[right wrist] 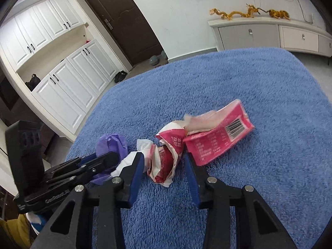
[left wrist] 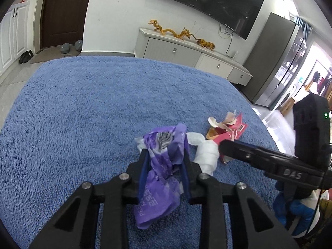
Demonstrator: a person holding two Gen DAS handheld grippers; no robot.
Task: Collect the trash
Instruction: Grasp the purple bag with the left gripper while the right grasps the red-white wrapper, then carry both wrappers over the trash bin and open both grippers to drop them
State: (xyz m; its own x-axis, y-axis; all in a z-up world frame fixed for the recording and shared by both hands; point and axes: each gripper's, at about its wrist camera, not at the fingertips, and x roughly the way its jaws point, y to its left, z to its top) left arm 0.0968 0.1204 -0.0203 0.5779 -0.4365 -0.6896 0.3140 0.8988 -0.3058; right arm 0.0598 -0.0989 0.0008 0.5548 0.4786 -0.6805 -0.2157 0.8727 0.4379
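A crumpled purple wrapper [left wrist: 164, 166] lies on the blue shaggy cover [left wrist: 83, 114], and my left gripper [left wrist: 166, 151] is shut on it, both pads pressing its sides. Right of it are a white tissue wad [left wrist: 207, 155] and a torn pink packet [left wrist: 234, 128]. In the right wrist view my right gripper [right wrist: 163, 157] straddles a crumpled red-and-white wrapper [right wrist: 164, 164]. Its left pad touches the paper while a small gap shows at the right pad. The pink packet [right wrist: 217, 141] lies just beyond the right finger. The left gripper [right wrist: 112, 155] holds the purple wrapper [right wrist: 113, 141] at the left.
The blue cover [right wrist: 249, 83] ends at a rounded far edge. Beyond stand a low white cabinet [left wrist: 186, 51] with golden dragon figures [left wrist: 180, 34], a wall TV [left wrist: 207, 2], a brown door [right wrist: 124, 20], white cupboards [right wrist: 72, 78] and a dark fridge [left wrist: 276, 62].
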